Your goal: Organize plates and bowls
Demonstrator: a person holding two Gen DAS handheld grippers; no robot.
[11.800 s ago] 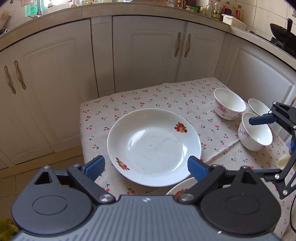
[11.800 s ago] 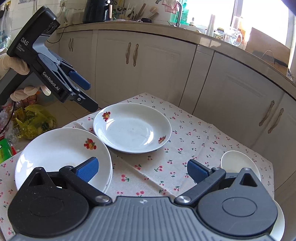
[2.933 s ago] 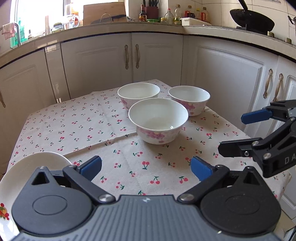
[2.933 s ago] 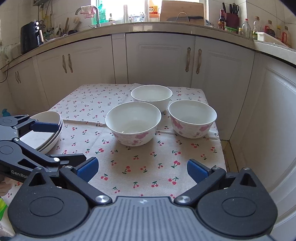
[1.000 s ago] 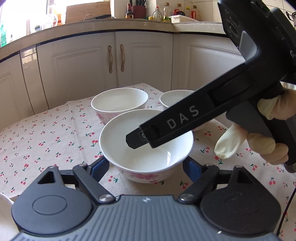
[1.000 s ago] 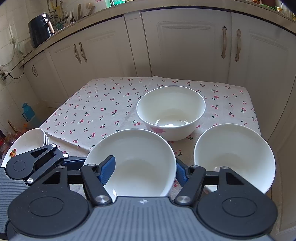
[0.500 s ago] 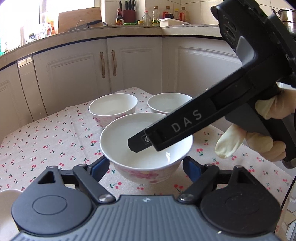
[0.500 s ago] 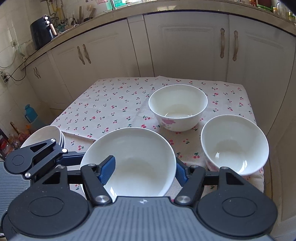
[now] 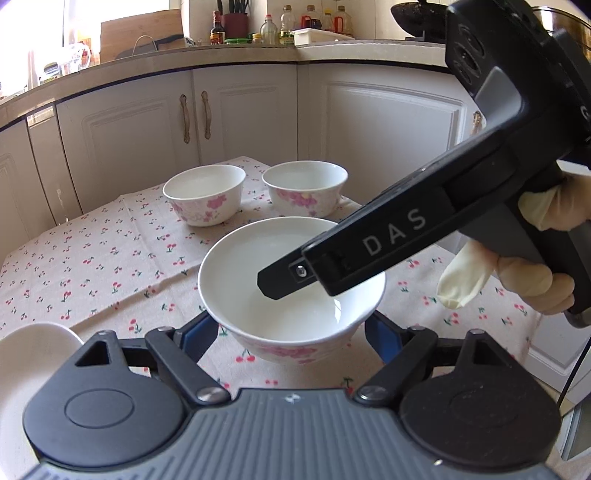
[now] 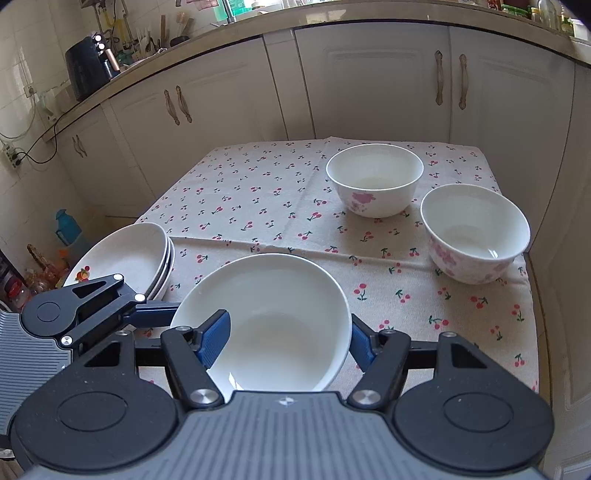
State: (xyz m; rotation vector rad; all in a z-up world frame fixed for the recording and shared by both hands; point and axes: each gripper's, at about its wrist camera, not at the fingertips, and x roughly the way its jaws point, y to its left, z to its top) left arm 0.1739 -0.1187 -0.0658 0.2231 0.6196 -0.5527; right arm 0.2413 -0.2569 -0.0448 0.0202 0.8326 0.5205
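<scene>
The near bowl [image 10: 266,317] is clenched on opposite sides by both the left tongs [image 9: 291,334] and the right tongs [image 10: 290,338], this side of two other bowls [image 10: 375,177]. Glazed, slippery and breakable, it is best gripped below the rim.

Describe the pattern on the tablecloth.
The tablecloth is off-white with small red cherries on green stems, clearest in the right wrist view.

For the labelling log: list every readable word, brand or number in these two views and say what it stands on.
"DAS": white letters on the side of the right gripper, seen in the left wrist view above the held bowl.
Bottles on the counter: labels too small to read.
Right wrist view: no readable text.
</scene>
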